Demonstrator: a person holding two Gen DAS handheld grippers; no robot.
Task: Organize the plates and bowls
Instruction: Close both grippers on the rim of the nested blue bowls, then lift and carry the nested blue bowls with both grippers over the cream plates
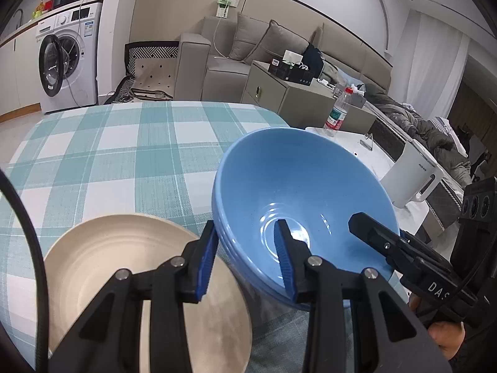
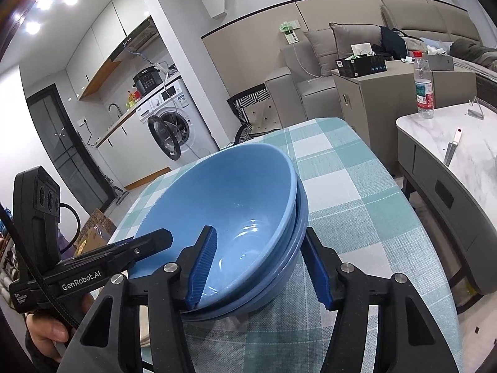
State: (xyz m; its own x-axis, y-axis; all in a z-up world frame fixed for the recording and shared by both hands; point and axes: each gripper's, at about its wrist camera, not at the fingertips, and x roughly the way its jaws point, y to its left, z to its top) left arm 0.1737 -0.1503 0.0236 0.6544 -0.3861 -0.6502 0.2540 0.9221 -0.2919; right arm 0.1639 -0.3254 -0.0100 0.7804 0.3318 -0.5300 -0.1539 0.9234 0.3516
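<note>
Blue bowls [image 1: 304, 192], beige plate [image 1: 124, 248], teal-plaid cloth [image 1: 124, 143].

I see a table [image 1: 124, 143] covered in a teal-and-white checked cloth, its far edge rounded. On it, at my five o'clock in the left wrist view, sits a stack of blue bowls [image 1: 304, 192], nested one in another and tilted, the upper one skewed on those beneath. At seven o'clock a cream plate [image 1: 124, 264] lies flat on the cloth, just beside the stack. From the right wrist view the stack [image 2: 236, 205] fills the centre, and the checked cloth [image 2: 357, 217] runs bare from twelve through to four o'clock. I cannot tell how many bowls are nested there.
</note>
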